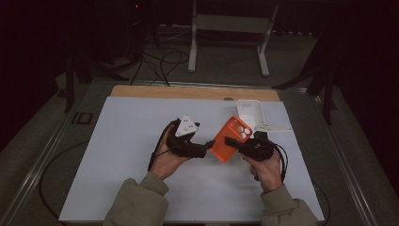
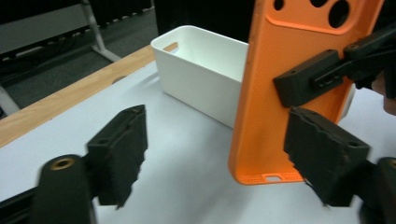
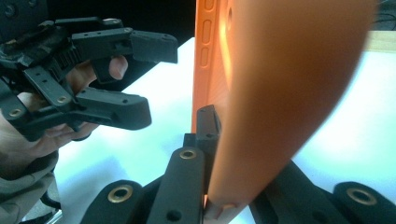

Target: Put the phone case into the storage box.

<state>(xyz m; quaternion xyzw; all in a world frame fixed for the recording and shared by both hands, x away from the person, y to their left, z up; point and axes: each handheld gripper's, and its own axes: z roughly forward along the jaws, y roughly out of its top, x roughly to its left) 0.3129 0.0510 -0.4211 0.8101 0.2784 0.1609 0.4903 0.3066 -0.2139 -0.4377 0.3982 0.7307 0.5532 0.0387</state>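
Orange phone case (image 1: 229, 138), light, thin, flexible plastic, held above counter (image 1: 131, 141) centre, pinched by right gripper (image 1: 234, 141) fingers at its 3 o'clock edge; left gripper (image 1: 207, 145) fingers spread wide at 9 o'clock, gripping nothing.

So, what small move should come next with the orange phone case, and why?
Probably carry the orange phone case toward the white bin behind it. The right gripper is clamped on the case, while the left gripper stands open, its pads clear of the case.
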